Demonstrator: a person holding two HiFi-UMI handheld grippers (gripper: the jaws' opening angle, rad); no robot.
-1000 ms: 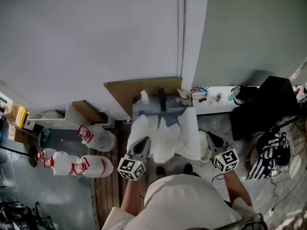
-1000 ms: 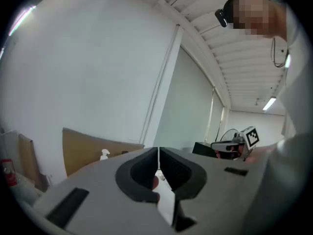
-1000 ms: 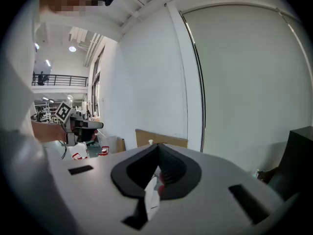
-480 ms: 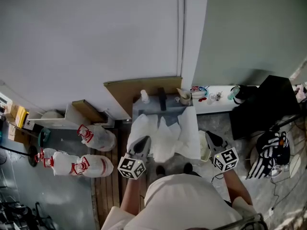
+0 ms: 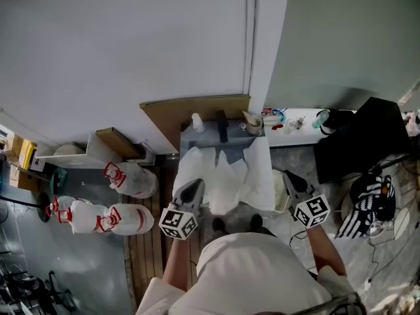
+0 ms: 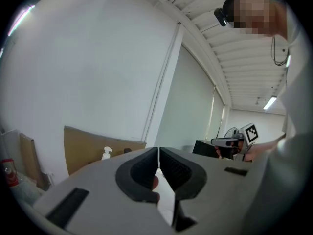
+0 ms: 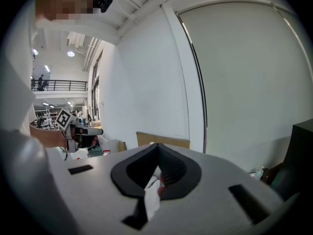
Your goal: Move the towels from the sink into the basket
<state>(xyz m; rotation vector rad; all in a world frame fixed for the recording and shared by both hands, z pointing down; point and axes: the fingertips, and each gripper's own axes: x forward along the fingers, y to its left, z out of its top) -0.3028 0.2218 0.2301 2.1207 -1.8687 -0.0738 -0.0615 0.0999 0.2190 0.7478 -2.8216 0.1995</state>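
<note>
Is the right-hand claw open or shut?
Shut: in the right gripper view the right gripper's dark jaws meet at the tips, with a bit of white towel caught between them.

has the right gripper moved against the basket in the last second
No, the right gripper is over the white basket's right edge just as before; the whole view shifted.

White towels (image 5: 226,179) lie crumpled and spread over the grey sink (image 5: 233,143), hiding most of it; the white basket (image 5: 280,202) sits just beside their right edge.
</note>
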